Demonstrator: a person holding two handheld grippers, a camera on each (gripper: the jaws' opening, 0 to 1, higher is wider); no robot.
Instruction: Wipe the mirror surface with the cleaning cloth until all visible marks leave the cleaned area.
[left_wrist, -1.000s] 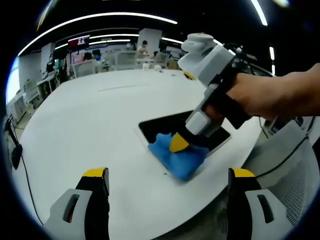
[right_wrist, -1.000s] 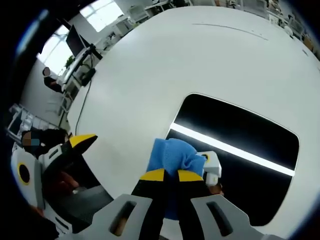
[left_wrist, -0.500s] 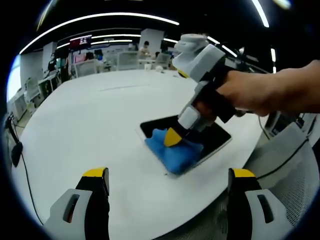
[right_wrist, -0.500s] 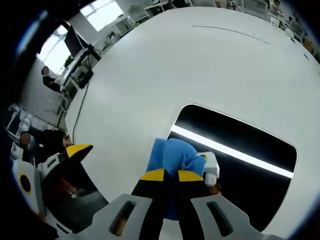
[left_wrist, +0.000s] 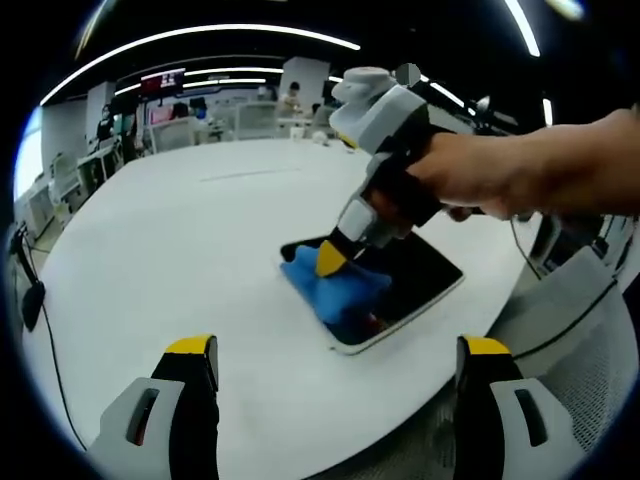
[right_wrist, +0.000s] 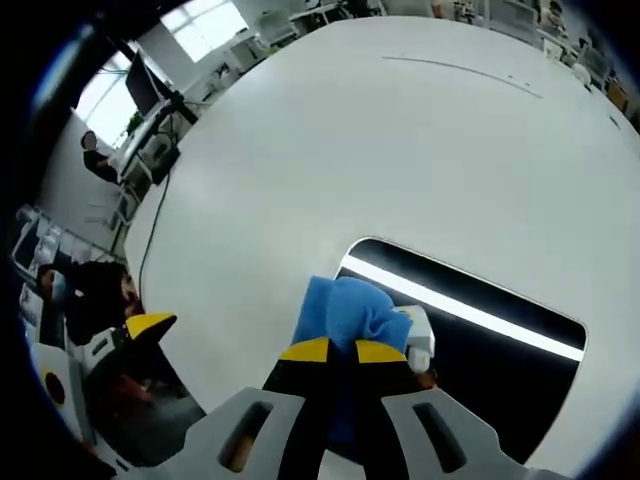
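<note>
Crumpled blue cleaning cloth (right_wrist: 345, 315) sits pinched in the right gripper (right_wrist: 334, 351), pressed onto the dark rectangular mirror (right_wrist: 480, 350) at its near corner. The left gripper (left_wrist: 335, 350), jaws spread wide and empty, looks on: mirror (left_wrist: 415, 275) lies near the round white table's (left_wrist: 180, 250) edge, with broad bare tabletop beyond.

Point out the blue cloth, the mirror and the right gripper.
blue cloth (left_wrist: 335, 288), left gripper view, its middle.
mirror (right_wrist: 500, 375), right gripper view, dark glass.
right gripper (right_wrist: 340, 350), right gripper view, between its yellow tips.
</note>
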